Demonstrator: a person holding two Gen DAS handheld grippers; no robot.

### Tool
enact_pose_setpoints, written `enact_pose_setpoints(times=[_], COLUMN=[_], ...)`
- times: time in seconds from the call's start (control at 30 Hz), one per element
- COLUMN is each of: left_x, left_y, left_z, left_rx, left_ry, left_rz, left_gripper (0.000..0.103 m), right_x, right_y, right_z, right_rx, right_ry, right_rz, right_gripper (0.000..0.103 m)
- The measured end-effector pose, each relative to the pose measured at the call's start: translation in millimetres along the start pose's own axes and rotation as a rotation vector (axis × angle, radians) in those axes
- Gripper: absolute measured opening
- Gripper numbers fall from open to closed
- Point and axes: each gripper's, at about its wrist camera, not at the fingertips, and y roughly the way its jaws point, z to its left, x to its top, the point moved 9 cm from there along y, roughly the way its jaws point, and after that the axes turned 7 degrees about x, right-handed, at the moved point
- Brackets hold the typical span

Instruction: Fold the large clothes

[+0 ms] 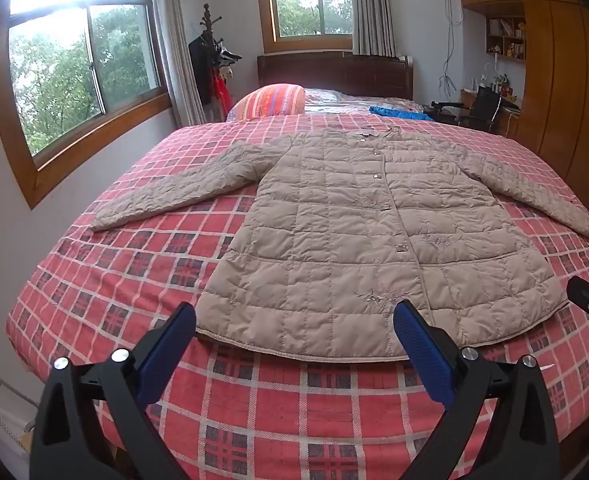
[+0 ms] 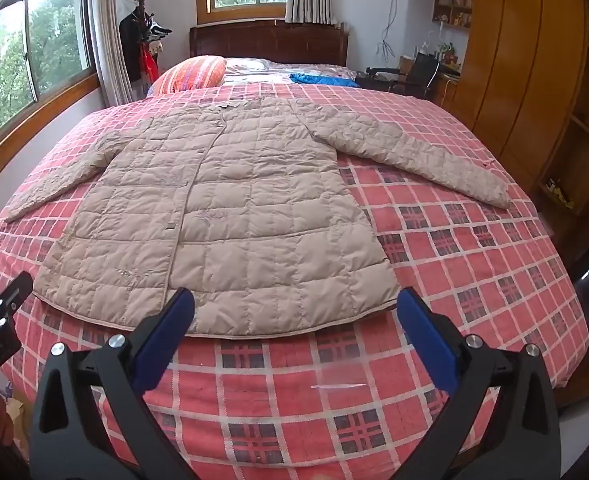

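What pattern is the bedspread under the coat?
Red-pink plaid with white lines and dark checks on the bedspread, under the beige coat; clearest in the right wrist view.

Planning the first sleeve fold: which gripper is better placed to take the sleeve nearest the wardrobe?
Probably right: the right gripper, open, hangs by the coat hem's wardrobe-side corner, below that sleeve.

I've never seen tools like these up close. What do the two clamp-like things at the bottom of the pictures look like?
Each hand-held gripper is alike: the left hand-held gripper and the right hand-held gripper have two black plastic arms with triangular cut-outs and round silver bolt heads at the joints. Each finger carries a long blue ribbed pad on its inner face. No cables or sleeves show.
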Motion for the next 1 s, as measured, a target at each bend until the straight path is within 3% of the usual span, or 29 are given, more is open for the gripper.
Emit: enact_pose_setpoints(times=[1.0], left_x=[1.2], left_y=[-1.4], left_z=[0.5], left_rx=[0.003], left_ry=[0.003], left_rz=[-0.009], left_gripper=[0.099], right_x=[2.2], right_y=[0.2], right_z=[3.0], right_rx=[0.005], right_ry=[0.008], right_rz=[-0.004], right_gripper=[0.101])
